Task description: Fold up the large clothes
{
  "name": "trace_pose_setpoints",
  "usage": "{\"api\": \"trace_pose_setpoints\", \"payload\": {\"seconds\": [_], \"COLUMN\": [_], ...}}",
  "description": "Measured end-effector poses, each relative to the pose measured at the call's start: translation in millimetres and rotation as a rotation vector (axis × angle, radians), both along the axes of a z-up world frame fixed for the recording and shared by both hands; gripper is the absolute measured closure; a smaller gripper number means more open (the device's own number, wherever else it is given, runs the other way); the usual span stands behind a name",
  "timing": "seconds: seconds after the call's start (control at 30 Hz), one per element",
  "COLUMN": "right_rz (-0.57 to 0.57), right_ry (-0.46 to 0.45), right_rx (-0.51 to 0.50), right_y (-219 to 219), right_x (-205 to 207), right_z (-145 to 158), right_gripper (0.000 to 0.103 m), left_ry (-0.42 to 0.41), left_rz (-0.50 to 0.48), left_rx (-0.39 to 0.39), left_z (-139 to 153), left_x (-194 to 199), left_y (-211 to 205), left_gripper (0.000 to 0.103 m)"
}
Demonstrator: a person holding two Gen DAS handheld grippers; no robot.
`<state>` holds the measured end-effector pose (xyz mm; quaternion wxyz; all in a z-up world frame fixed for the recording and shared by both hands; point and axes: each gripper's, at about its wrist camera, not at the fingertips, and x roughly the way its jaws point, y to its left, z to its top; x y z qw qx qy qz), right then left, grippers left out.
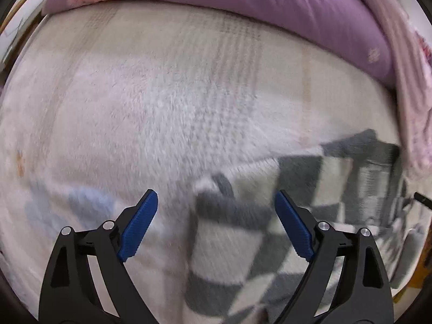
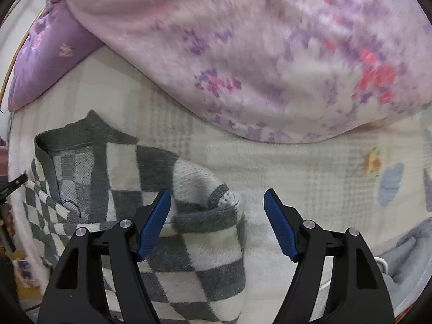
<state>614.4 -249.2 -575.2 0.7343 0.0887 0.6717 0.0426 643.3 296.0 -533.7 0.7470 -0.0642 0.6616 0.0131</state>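
Your left tool point(image 1: 216, 205) stands with its two blue pads point(image 1: 139, 225) spread wide, pointing down at the bed, and nothing is pinched between them; the pads hang clear of the fabric below, with the edge of the sweater point(image 1: 270, 216) showing in the gap. Your right tool point(image 2: 217, 202) is also spread, a little less wide, its pads point(image 2: 155, 225) touching nothing that can be made out; the folded sleeve cuff point(image 2: 224, 197) of the same sweater lies in the gap between them. There is one sweater, a grey and white checkered knit, lying on the bed: in the left wrist view it fills the lower right, and in the right wrist view it fills the lower left, with its open neck point(image 2: 64, 151) toward the left edge and one sleeve point(image 2: 194, 178) laid across the body. Beneath it is one pale fuzzy bed cover point(image 1: 135, 113) with faint checks and small printed shapes. You can count one purple pillow point(image 1: 270, 13) along the far edge of the bed, and one pink flowered blanket point(image 2: 270, 54) heaped beside it, reaching down over the cover near the sweater. At the lower right of the right wrist view, one pale grey cloth point(image 2: 405, 264) lies at the edge of the bed; what it is cannot be told. The left wrist view is blurred, so fine detail of the knit is lost there.
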Motion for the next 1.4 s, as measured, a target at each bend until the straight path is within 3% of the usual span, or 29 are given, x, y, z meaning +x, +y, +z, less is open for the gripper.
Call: {"api": "trace_pose_setpoints", "payload": {"seconds": [0.1, 0.2, 0.37, 0.5, 0.57, 0.63, 0.67, 1.03, 1.13, 1.27, 1.4], "right_rz": [-0.028, -0.019, -0.007, 0.027, 0.04, 0.066, 0.071, 0.034, 0.011, -0.004, 0.004], "right_ry": [0.076, 0.112, 0.158, 0.145, 0.13, 0.09, 0.065, -0.206, -0.253, -0.309, -0.34], "right_rx": [0.086, 0.056, 0.083, 0.122, 0.096, 0.035, 0.027, 0.038, 0.063, 0.104, 0.136], "right_y": [-12.6, -15.9, -9.4, 3.3, 6.4, 11.0, 13.2, 36.2, 30.6, 16.7, 5.7], "right_x": [7.2, 12.2, 13.8, 12.3, 8.5, 0.7, -5.8, -81.5, -104.6, -132.4, -176.1], "right_z": [-14.4, -23.9, -39.3, -39.1, -39.5, -34.7, -30.1, 46.5, 67.4, 99.8, 128.5], "right_gripper": [0.034, 0.034, 0.035, 0.055, 0.063, 0.081, 0.083, 0.088, 0.088, 0.088, 0.088], "left_ry": [0.031, 0.048, 0.037, 0.019, 0.0, -0.025, -0.036, -0.272, -0.316, -0.378, -0.395], "left_rz": [-0.008, -0.047, -0.058, -0.085, -0.103, -0.11, -0.108, -0.044, -0.018, -0.006, 0.071], "left_rx": [0.007, 0.018, 0.006, 0.018, 0.043, 0.063, 0.077, 0.032, -0.014, 0.0, -0.019], "left_z": [-9.3, -15.5, -21.9, -19.5, -17.5, -12.5, -10.2, 87.3, 118.4, 154.1, 177.0], "left_x": [13.3, 18.6, 26.3, 25.8, 24.0, 17.5, 13.5, -53.7, -84.3, -140.3, -202.5], "left_y": [1.6, -4.2, -15.9, -24.4, -32.1, -35.6, -47.0, -48.5, -37.5, -48.5, -50.5], "left_gripper": [0.014, 0.015, 0.037, 0.05, 0.065, 0.08, 0.083, 0.087, 0.087, 0.087, 0.087]}}
